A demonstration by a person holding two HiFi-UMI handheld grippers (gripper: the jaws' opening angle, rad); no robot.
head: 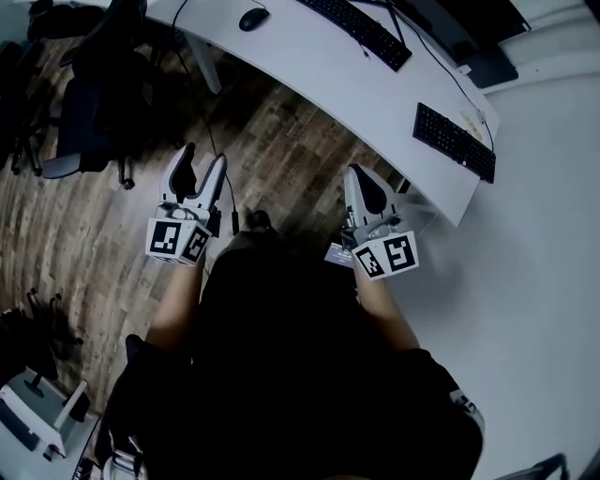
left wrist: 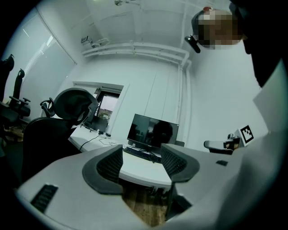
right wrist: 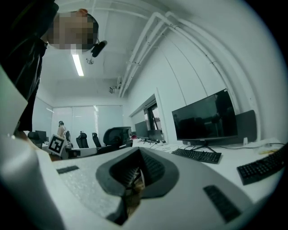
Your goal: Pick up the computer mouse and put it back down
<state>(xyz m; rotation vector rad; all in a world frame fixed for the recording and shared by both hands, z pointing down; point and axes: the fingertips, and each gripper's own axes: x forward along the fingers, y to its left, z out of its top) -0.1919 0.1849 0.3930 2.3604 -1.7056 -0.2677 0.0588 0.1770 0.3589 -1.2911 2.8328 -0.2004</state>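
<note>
So this is the approach stage, nothing is grabbed yet. The computer mouse [head: 253, 19] sits on the white desk [head: 309, 66], well ahead of both sets of jaws and past the desk's near edge. It's a bit right of where the left gripper [head: 202, 159] is aiming, and off to the left of the right gripper [head: 361, 183]. Both grippers hang over the wood floor [head: 281, 141], short of the desk.

Jaw state: the left gripper's [left wrist: 141, 157] jaws are released, spread wide with nothing between them, just the desk showing through the gap. The right gripper's [right wrist: 137, 168] jaws are clenched together on nothing.

My take: go with the left one, since it's already spread and closer in line. Bring the jaws in until the mouse is dead centre between the pads, then come down so one pad is on each long side before squeezing. Grip it low on the sides, since the top is rounded and slick and will probably squirt out. Stay clear of the long keyboard [head: 361, 28], which lies to the right of the mouse. Lift only a little, then set it down flat before letting go.
</note>
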